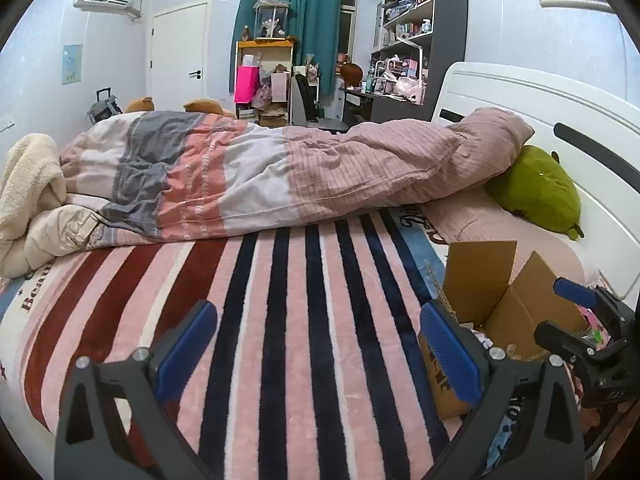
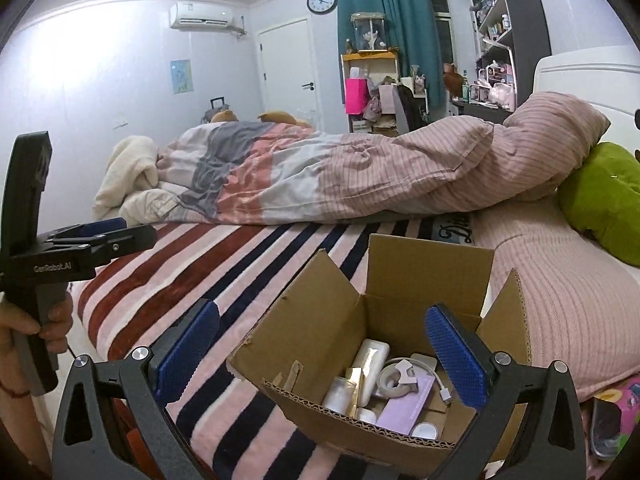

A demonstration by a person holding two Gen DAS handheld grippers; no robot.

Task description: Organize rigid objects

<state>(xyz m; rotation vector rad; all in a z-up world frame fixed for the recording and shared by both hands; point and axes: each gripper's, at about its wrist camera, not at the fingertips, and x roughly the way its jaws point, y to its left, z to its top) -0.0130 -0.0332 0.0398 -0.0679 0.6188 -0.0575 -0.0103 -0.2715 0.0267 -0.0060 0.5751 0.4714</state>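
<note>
Box sits on the bed, right under the right hand-held gripper, jaws wide and empty. Left hand-held gripper, also wide, is off to the box's left, so right's nearer.

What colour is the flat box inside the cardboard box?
Pale purple, lying among white items in the cardboard box; clearest in the right wrist view.

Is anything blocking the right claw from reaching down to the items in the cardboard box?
Nothing visible does. The cardboard box sits open on the bed, all its flaps folded outward, and the right claw hangs open directly above the items inside. The left claw is off to the side.
</note>
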